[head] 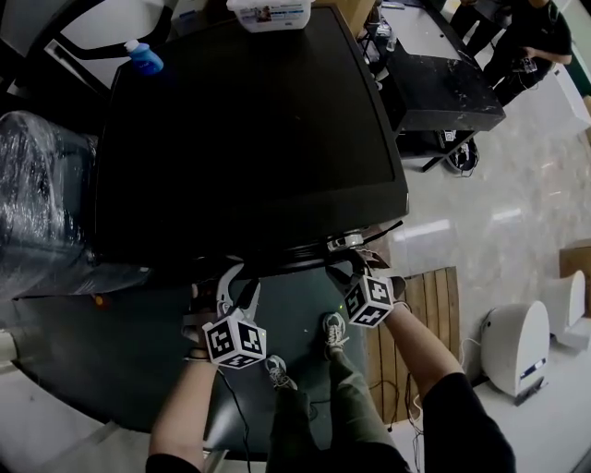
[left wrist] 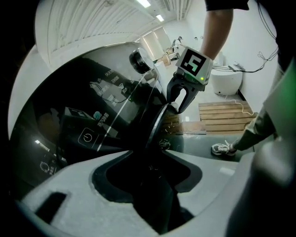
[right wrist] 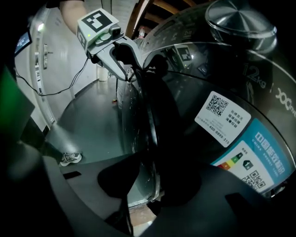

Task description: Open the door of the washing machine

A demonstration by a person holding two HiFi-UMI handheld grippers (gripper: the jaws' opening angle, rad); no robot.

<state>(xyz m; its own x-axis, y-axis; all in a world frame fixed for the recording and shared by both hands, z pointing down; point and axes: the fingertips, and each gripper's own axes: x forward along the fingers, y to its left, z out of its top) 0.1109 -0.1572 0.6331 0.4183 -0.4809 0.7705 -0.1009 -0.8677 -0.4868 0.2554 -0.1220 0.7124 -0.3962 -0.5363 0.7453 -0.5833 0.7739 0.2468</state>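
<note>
From the head view the washing machine [head: 249,139] hides its front beneath its black top, the white tub [head: 270,13] is cut off, and the door [left wrist: 155,127] rim sinks into shadow between the jaws of left claw [left wrist: 148,162] and right claw [right wrist: 155,178], contact unreadable.

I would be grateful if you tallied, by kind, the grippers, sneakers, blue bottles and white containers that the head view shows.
Grippers: 2
Sneakers: 2
Blue bottles: 1
White containers: 1
Total: 6
</note>
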